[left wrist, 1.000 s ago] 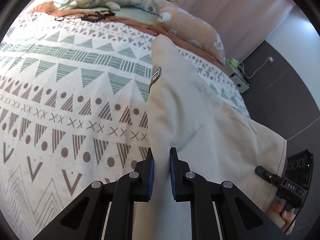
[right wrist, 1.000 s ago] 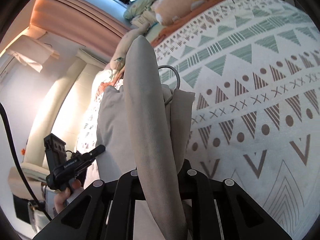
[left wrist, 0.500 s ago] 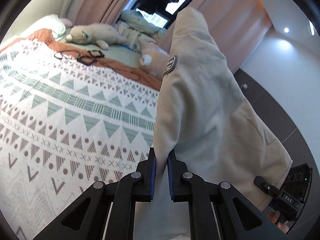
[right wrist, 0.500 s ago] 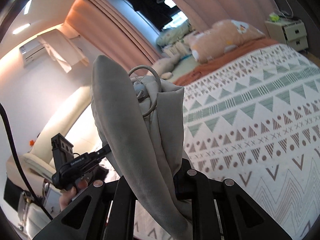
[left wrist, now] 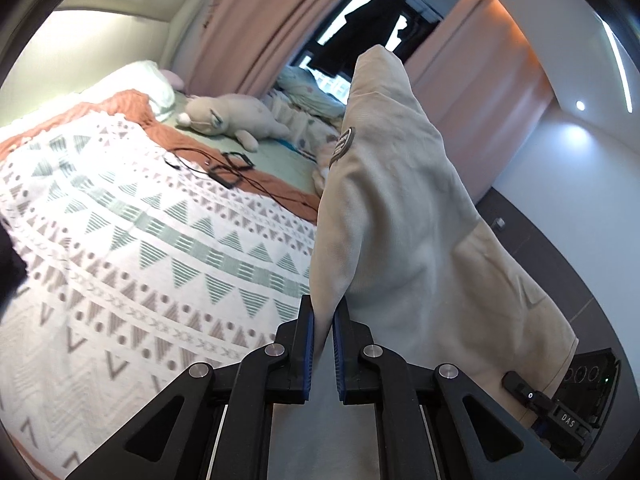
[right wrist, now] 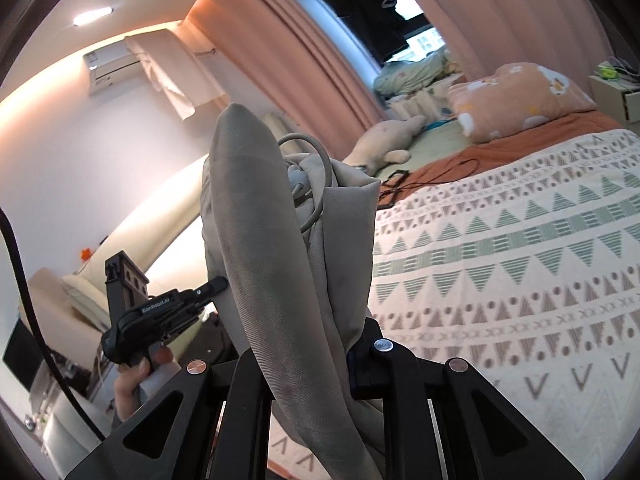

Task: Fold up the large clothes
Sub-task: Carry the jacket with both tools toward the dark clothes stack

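**Beige garment held up off the bed by both grippers**

The beige garment (left wrist: 404, 216) hangs in the air above the bed, gripped at two places so that it can drop straight and show its shape before being laid out for folding, as I judge it. In the left wrist view it rises from the fingers toward twelve o'clock, with a small dark badge (left wrist: 343, 145) on its face. The left gripper (left wrist: 323, 344) has its blue pads all but together on a thin edge of the cloth; its jaws have just been closing that last bit, with fabric between them. The right gripper (right wrist: 316, 344) is clamped on a thicker bunch of the same garment, seemingly the hooded end, since a drawstring loop (right wrist: 312, 184) curls out at twelve o'clock above the fingers.

Beyond the cloth, at nine to ten o'clock in the left view, lies the patterned bedspread (left wrist: 168, 240), the likely surface for the fold. Farther up are black cables (left wrist: 228, 168) and a plush toy (left wrist: 228, 116). In the right view a peach pillow (right wrist: 520, 100) sits at two o'clock.

No containers holding anything can be made out.
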`<state>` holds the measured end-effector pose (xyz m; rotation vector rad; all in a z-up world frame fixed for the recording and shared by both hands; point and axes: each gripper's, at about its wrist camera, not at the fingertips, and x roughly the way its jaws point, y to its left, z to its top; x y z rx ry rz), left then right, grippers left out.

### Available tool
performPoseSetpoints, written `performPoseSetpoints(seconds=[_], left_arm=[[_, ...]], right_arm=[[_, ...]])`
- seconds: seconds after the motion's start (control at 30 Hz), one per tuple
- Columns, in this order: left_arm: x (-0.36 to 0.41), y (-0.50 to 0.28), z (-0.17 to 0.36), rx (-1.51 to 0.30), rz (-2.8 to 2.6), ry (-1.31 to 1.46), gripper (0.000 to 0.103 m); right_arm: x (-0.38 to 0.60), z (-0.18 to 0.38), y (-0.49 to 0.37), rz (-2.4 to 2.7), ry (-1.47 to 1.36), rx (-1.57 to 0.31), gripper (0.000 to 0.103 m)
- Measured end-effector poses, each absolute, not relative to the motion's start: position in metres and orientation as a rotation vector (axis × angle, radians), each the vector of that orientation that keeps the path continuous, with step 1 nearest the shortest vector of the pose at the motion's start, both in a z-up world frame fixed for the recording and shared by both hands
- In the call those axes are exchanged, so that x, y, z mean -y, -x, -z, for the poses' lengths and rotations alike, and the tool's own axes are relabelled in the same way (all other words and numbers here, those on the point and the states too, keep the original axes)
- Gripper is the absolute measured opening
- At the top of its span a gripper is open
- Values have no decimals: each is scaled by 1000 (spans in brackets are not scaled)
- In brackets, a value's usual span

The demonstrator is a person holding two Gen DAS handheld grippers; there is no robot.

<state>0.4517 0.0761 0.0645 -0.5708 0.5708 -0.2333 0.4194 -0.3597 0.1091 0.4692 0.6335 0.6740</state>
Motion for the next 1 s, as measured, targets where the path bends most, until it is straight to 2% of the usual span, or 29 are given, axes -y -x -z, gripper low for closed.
performPoseSetpoints(seconds=[0.47, 1.0], left_arm=[[-241, -387, -87, -462, 9, 618, 8], [-413, -307, -120, -377, -242, 580, 7]], right_arm=[[176, -125, -419, -936, -369, -653, 15], [-64, -134, -378, -1235, -341, -730, 15]])
